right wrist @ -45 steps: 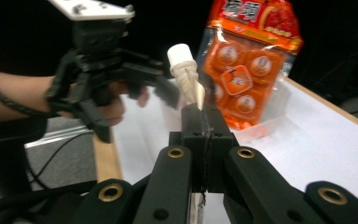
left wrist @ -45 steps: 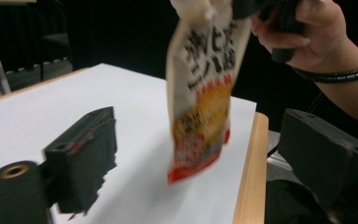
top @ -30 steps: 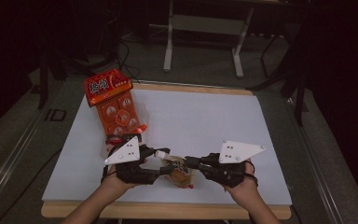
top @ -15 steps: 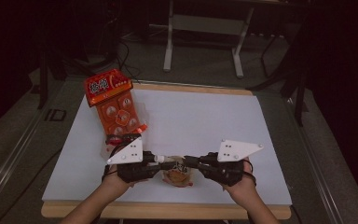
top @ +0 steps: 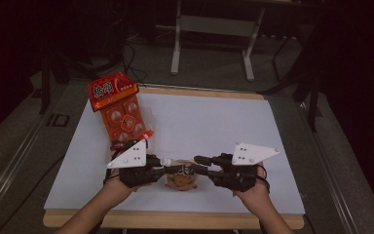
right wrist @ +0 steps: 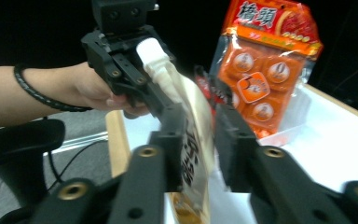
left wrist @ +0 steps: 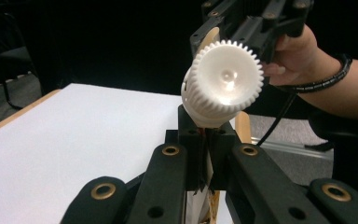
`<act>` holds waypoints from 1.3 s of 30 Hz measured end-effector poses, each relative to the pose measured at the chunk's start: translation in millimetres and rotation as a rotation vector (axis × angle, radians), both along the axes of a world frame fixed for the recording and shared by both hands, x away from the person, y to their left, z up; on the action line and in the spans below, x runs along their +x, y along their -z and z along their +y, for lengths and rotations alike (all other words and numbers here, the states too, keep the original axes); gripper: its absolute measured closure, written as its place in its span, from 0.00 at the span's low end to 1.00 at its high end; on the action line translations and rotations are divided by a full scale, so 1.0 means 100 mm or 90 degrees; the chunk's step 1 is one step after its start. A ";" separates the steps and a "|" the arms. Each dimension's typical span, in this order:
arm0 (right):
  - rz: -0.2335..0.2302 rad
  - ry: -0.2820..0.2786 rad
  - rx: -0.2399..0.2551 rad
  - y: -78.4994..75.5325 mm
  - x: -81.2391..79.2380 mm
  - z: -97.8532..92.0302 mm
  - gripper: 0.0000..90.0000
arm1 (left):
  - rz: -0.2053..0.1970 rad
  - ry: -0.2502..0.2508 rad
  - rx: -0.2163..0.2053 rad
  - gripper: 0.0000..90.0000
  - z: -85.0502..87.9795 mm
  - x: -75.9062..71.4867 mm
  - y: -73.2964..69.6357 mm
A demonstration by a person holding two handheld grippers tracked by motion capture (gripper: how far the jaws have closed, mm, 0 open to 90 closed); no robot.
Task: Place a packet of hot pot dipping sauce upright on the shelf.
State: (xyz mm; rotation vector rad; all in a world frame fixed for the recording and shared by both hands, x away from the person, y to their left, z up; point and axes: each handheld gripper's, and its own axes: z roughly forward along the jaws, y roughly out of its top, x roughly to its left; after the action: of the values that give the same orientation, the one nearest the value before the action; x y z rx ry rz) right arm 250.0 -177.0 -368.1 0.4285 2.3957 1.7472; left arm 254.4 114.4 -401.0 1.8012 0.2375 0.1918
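- Step in hand, as I read it: passing the soft spouted pouch with the white ribbed screw cap (left wrist: 223, 79) from my right hand to my left, low over the white desk (top: 233, 122), front and centre.
- Far left, the orange multi-pack of jelly cups (top: 121, 114) lies on the desk, untouched.
- My left tongs (top: 168, 168) have just snapped tight; the pads pinch the pouch's neck right under the cap.
- My right tongs (right wrist: 200, 140) have just been opening: jaws part-way apart, the pouch body between them, the right jaw clear of it.
- Next I'd draw the right hand away and perhaps go for the cap.
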 end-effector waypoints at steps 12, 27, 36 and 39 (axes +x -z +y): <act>-0.021 0.058 0.046 0.03 0.08 -0.25 0.16 | -0.038 -0.031 -0.014 0.98 0.34 0.10 -0.19; 0.023 0.081 0.086 0.15 0.21 -0.51 0.15 | -0.062 -0.069 -0.022 0.98 0.79 0.32 -0.14; 0.016 0.085 0.062 0.19 0.21 -0.56 0.15 | -0.039 -0.106 -0.012 0.98 0.99 0.43 0.01; 0.021 0.085 0.059 0.20 0.21 -0.56 0.15 | -0.033 -0.114 -0.012 0.98 1.04 0.46 0.07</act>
State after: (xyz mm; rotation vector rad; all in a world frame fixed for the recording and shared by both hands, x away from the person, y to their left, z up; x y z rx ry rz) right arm 271.1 -233.5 -388.6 0.6197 2.2566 1.8090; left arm 300.0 218.7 -407.7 1.7534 0.3624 0.3619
